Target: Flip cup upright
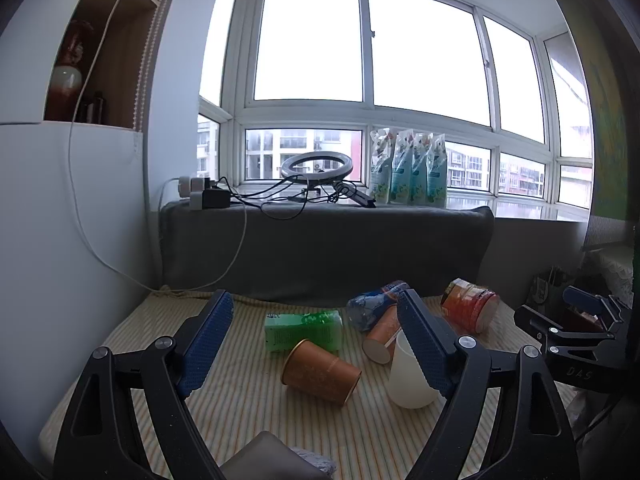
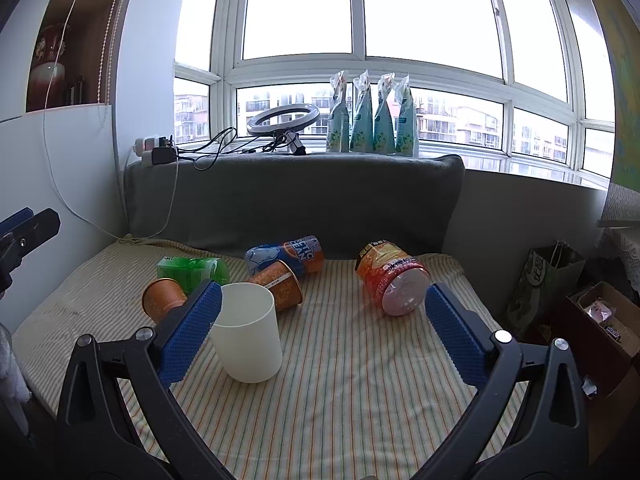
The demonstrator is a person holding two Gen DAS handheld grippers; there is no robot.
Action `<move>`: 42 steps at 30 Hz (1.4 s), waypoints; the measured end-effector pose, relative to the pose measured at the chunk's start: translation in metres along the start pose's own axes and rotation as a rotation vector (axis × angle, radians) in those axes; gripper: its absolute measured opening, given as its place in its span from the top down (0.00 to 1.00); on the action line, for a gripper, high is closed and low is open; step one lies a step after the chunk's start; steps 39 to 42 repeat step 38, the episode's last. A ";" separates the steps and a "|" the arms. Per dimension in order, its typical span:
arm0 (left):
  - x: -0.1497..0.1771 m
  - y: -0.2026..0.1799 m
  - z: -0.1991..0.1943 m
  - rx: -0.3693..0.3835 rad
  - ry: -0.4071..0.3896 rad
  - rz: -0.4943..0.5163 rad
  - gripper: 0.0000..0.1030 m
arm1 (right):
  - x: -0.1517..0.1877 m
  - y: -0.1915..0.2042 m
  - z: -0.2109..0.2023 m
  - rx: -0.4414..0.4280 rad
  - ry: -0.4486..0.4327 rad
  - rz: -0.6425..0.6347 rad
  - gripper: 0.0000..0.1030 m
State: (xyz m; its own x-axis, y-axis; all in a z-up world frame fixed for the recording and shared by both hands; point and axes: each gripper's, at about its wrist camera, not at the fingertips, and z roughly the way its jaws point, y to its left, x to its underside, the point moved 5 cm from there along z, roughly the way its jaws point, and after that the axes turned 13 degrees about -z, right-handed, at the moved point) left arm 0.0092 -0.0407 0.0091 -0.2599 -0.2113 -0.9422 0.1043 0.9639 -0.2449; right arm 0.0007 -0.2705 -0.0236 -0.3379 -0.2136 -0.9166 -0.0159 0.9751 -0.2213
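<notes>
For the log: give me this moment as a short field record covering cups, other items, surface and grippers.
white cup: upright, mouth up
copper cup: on its side
patterned orange cup: on its side
other items: green pack, blue pack, red-orange jar, all lying down
surface: striped cloth
left gripper: open, holds nothing
right gripper: open, holds nothing

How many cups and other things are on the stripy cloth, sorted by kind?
Orange paper cups: 2, one and another
White cup: 1
Green pack: 1
Blue-orange pack: 1
Orange-red tub: 1
Total: 6
</notes>
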 end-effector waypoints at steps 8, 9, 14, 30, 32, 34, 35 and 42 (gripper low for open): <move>-0.002 -0.002 -0.002 0.000 -0.006 0.002 0.18 | -0.001 0.004 -0.001 -0.004 -0.001 -0.006 0.00; -0.002 -0.002 -0.002 -0.001 -0.006 0.003 0.18 | -0.001 0.004 -0.001 -0.005 -0.001 -0.006 0.00; -0.002 -0.001 -0.003 -0.002 -0.006 0.000 0.18 | -0.001 0.004 -0.001 -0.007 0.000 -0.007 0.00; -0.003 -0.001 -0.003 0.004 -0.008 0.002 0.18 | -0.001 0.005 0.001 -0.009 0.002 -0.008 0.00; -0.003 -0.002 -0.004 0.001 -0.011 0.007 0.18 | -0.001 0.005 0.001 -0.010 0.002 -0.008 0.00; -0.002 -0.002 -0.004 0.004 -0.011 0.006 0.18 | -0.001 0.005 0.001 -0.012 0.003 -0.007 0.00; -0.002 -0.003 -0.004 0.005 -0.012 0.007 0.18 | -0.001 0.005 0.001 -0.010 0.003 -0.008 0.00; 0.000 -0.003 -0.004 0.008 -0.006 0.011 0.18 | 0.001 0.005 0.003 -0.015 0.009 -0.007 0.00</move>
